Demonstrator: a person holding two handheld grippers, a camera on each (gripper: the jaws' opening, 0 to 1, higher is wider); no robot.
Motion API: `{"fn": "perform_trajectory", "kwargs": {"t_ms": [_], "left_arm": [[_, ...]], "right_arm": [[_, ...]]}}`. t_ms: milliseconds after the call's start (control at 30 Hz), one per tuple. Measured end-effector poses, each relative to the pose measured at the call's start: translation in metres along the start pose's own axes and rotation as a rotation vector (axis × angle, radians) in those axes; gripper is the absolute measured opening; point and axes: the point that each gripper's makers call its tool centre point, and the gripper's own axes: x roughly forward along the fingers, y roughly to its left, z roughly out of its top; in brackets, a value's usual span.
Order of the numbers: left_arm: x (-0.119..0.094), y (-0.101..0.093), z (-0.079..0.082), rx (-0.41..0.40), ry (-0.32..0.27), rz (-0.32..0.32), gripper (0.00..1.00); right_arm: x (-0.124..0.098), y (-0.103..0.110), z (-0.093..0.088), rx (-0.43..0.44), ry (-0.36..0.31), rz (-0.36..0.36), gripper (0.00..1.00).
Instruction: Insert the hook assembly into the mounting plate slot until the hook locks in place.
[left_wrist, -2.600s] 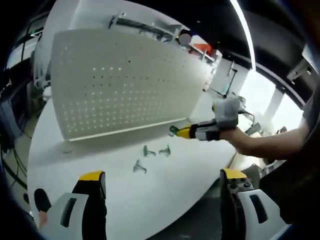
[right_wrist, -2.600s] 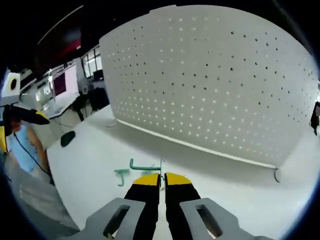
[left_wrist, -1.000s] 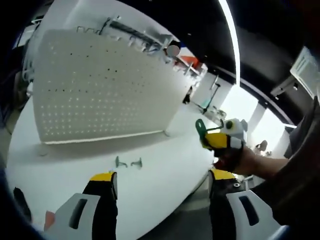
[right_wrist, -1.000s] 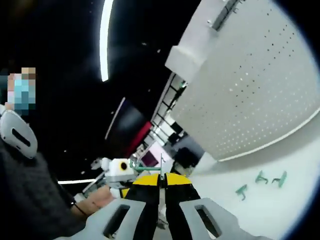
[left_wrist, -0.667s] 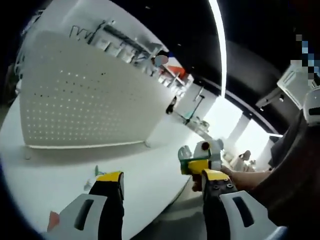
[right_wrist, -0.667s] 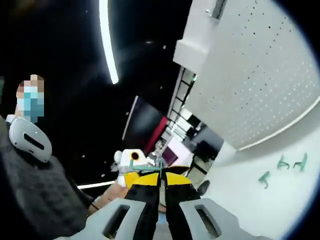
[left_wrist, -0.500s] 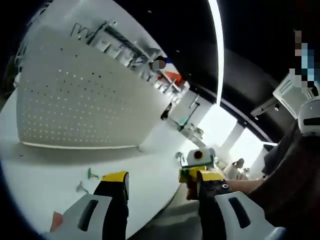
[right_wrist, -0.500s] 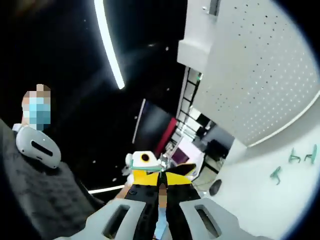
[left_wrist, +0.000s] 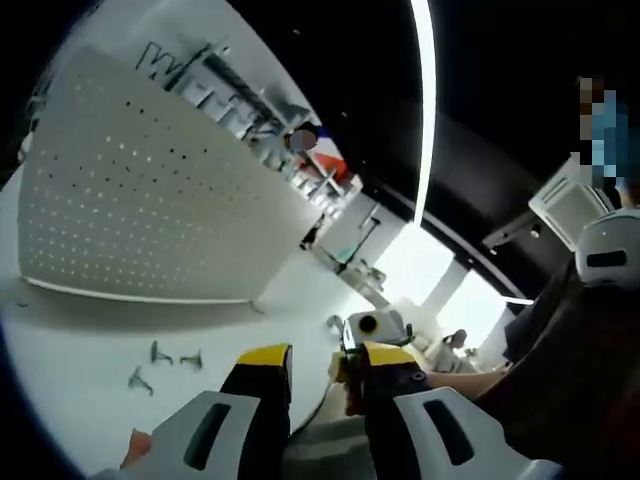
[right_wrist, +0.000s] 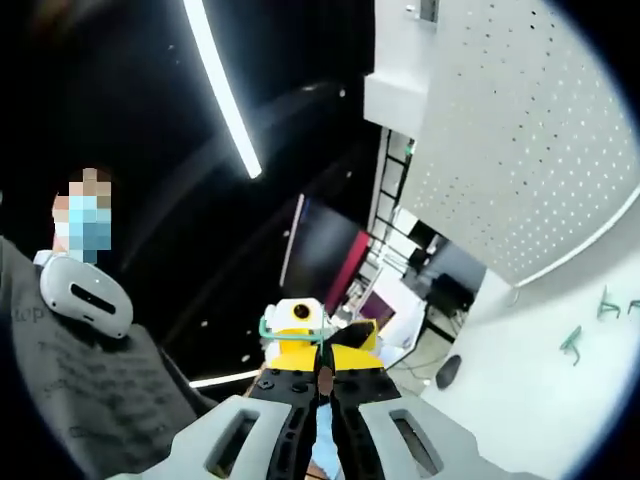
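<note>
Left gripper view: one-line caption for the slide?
Left tool nearly shut beside the right tool, three spare hooks on the white table below the pegboard.

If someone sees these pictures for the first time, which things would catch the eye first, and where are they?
First, the big white pegboard, standing upright on the white table, with three small green hooks lying before it. Next, the two grippers meeting tip to tip: the right gripper pinches a green hook, while the left gripper closes in on it.
</note>
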Motion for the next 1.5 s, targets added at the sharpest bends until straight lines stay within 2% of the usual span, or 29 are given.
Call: {"fn": "perform_trajectory", "kwargs": {"t_ms": [300, 467, 533, 733, 967, 1133, 1267, 1367, 1433, 1500], "left_arm": [[0.001, -0.006, 0.002, -0.047, -0.021, -0.055, 0.14], [0.005, -0.010, -0.001, -0.054, -0.008, -0.083, 0.07], [0.005, -0.007, -0.002, -0.059, -0.006, -0.077, 0.07], [0.006, -0.002, -0.013, -0.021, 0.047, -0.053, 0.05], [0.009, -0.003, -0.014, -0.027, 0.077, -0.050, 0.03], [0.009, -0.001, -0.016, -0.010, 0.099, -0.032, 0.02], [0.009, 0.000, -0.022, 0.019, 0.136, -0.009, 0.02], [0.010, 0.004, -0.025, 0.041, 0.155, 0.018, 0.02], [0.008, 0.008, -0.024, 0.043, 0.153, 0.037, 0.02], [0.007, 0.012, -0.024, 0.051, 0.159, 0.059, 0.02]], "right_arm": [[0.004, 0.001, -0.009, 0.013, 0.043, 0.019, 0.01], [0.005, -0.003, -0.010, 0.013, 0.047, 0.007, 0.01], [0.004, -0.004, -0.010, 0.016, 0.049, 0.003, 0.01], [-0.002, -0.012, -0.018, -0.084, 0.136, -0.051, 0.02], [-0.003, -0.015, -0.018, -0.110, 0.148, -0.065, 0.03], [-0.002, -0.017, -0.020, -0.150, 0.181, -0.085, 0.04], [-0.005, -0.022, -0.025, -0.232, 0.261, -0.109, 0.05], [-0.006, -0.023, -0.023, -0.283, 0.292, -0.137, 0.07], [-0.008, -0.026, -0.022, -0.305, 0.325, -0.171, 0.08], [-0.011, -0.029, -0.021, -0.383, 0.396, -0.226, 0.10]]}}
